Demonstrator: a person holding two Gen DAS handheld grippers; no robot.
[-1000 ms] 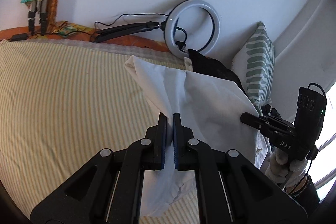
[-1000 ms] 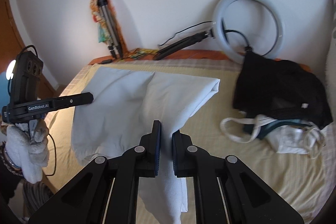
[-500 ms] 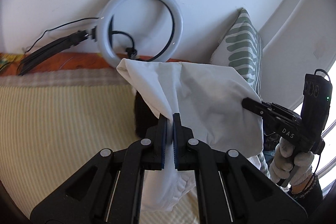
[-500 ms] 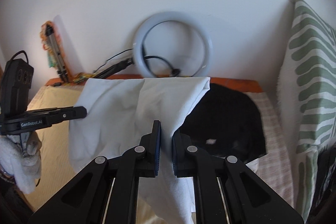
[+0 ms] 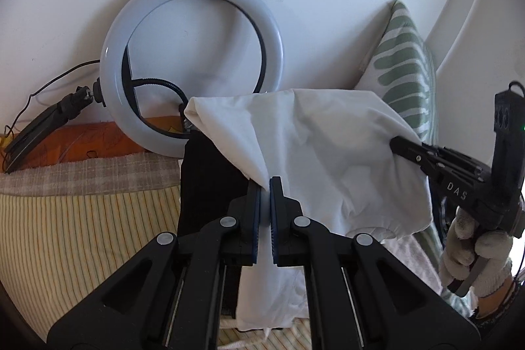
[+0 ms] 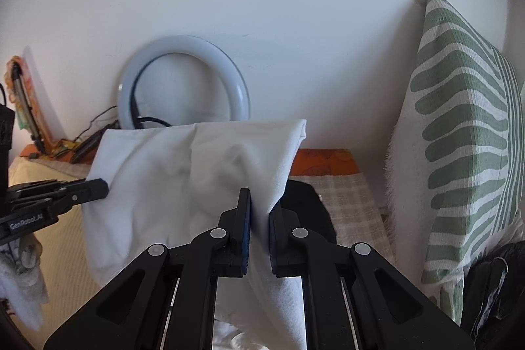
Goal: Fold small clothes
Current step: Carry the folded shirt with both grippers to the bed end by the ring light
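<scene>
Your left gripper (image 5: 265, 186) has its jaws clamped on one edge of the white cloth (image 5: 315, 153). Your right gripper (image 6: 259, 202) has its jaws pinched on the other edge of the same white cloth (image 6: 183, 179). The cloth hangs in the air between the two, held up above the bed (image 5: 82, 235), its lower part drooping past the jaws toward the striped yellow sheet. In the left wrist view your gloved right hand (image 5: 472, 251) shows beside the cloth, wrapped around the other tool's handle.

Under and behind the cloth a black garment (image 5: 206, 186) lies on the bed. Behind the cloth a ring light (image 5: 193, 61) leans on the white wall (image 6: 262, 5). Beside the cloth, on the ring light's far side, a green-and-white patterned pillow (image 6: 466, 146) stands upright against the wall.
</scene>
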